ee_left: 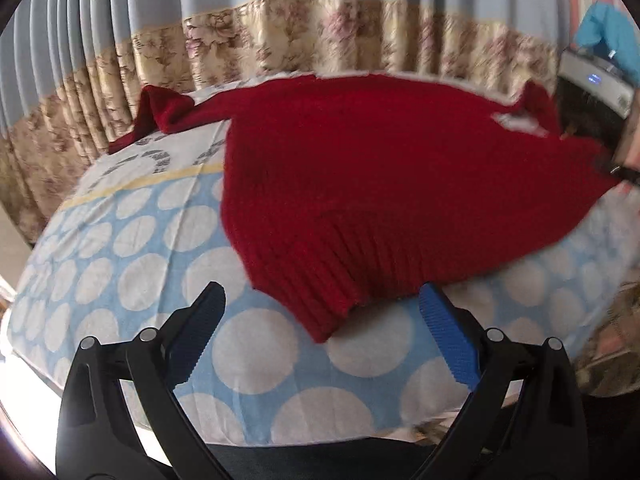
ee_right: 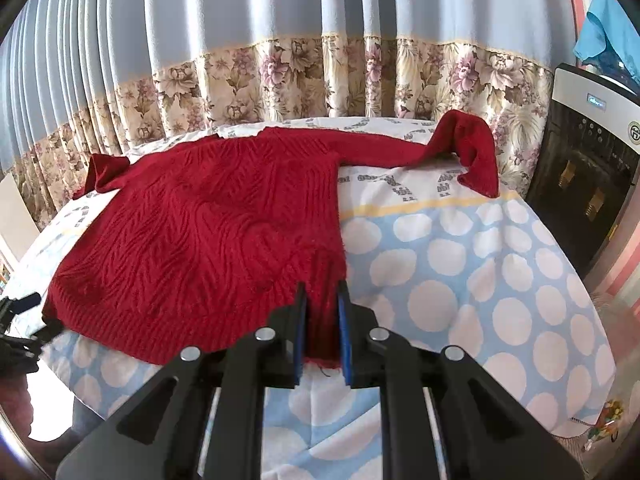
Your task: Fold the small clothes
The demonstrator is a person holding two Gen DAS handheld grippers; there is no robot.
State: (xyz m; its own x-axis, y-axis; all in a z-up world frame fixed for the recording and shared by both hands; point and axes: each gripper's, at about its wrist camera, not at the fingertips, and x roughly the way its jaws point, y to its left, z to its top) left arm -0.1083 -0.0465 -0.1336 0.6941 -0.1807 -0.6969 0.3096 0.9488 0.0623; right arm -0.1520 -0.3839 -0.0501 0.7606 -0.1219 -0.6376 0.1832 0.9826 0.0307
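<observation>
A small red knitted sweater (ee_right: 208,236) lies spread flat on a blue cloth with white dots (ee_right: 480,280), both sleeves stretched out to the sides. My right gripper (ee_right: 322,292) is shut on the sweater's ribbed hem at its near right corner. In the left wrist view the sweater (ee_left: 380,168) fills the middle. My left gripper (ee_left: 320,300) is open, and the near left hem corner (ee_left: 324,320) lies just between its blue pads without being pinched. The left gripper also shows at the left edge of the right wrist view (ee_right: 20,320).
A blue and floral curtain (ee_right: 280,60) hangs behind the table. A black and white water dispenser (ee_right: 588,168) stands at the right with a blue cloth (ee_right: 608,36) on top. The table's near edge (ee_left: 280,436) drops off below the left gripper.
</observation>
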